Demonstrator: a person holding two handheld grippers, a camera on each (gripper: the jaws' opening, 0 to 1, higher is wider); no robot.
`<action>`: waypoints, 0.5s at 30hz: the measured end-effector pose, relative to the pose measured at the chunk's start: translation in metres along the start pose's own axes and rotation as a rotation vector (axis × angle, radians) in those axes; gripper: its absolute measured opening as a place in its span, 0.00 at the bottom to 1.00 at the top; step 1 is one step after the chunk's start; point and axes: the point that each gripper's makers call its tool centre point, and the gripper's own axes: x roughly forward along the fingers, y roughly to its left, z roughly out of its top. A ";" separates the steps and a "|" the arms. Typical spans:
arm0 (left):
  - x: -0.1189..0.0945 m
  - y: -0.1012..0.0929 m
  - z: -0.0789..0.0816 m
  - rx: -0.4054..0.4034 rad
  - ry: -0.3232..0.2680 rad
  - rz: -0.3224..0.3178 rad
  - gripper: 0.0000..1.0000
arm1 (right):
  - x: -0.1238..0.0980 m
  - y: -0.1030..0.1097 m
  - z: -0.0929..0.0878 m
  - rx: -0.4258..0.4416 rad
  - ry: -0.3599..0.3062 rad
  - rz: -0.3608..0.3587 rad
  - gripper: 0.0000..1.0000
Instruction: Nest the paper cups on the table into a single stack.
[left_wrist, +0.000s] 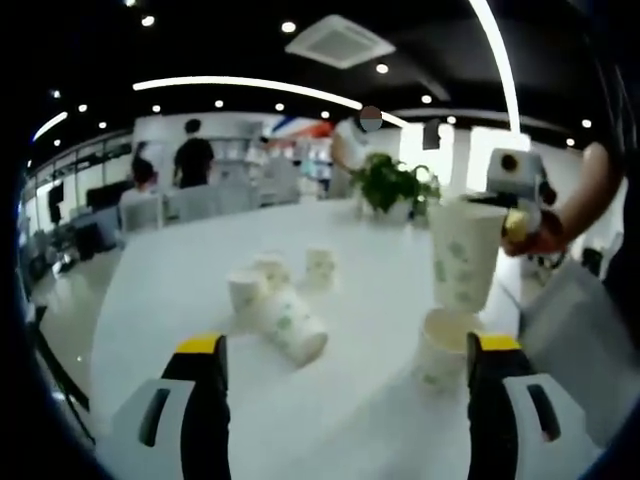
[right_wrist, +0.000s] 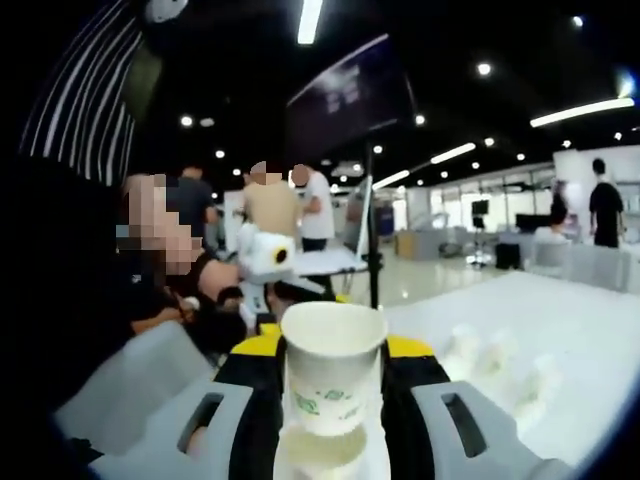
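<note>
Left gripper view: wide jaws, loose cups (left_wrist: 285, 300); right gripper's (right_wrist: 333, 385) jaws clamp a cup (right_wrist: 333, 375).

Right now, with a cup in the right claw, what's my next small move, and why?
Probably lower the right claw straight down: its white green-printed paper cup hangs upright just above the open-mouthed upright paper cup on the white table, roughly aligned and not yet nested.

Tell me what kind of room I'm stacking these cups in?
Probably an open-plan office or showroom: a long white table holding paper cups and a potted plant, recessed ceiling lights, and people standing by desks and shelving behind.
</note>
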 end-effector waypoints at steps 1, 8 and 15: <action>0.000 0.000 0.000 0.000 0.001 0.000 0.98 | 0.000 0.002 -0.003 0.000 0.006 0.004 0.34; -0.001 0.004 0.000 -0.008 -0.006 0.018 0.98 | -0.001 0.003 -0.012 0.009 0.021 0.010 0.34; -0.004 0.005 -0.004 -0.019 -0.001 0.035 0.98 | -0.001 0.003 -0.020 0.016 0.031 0.007 0.34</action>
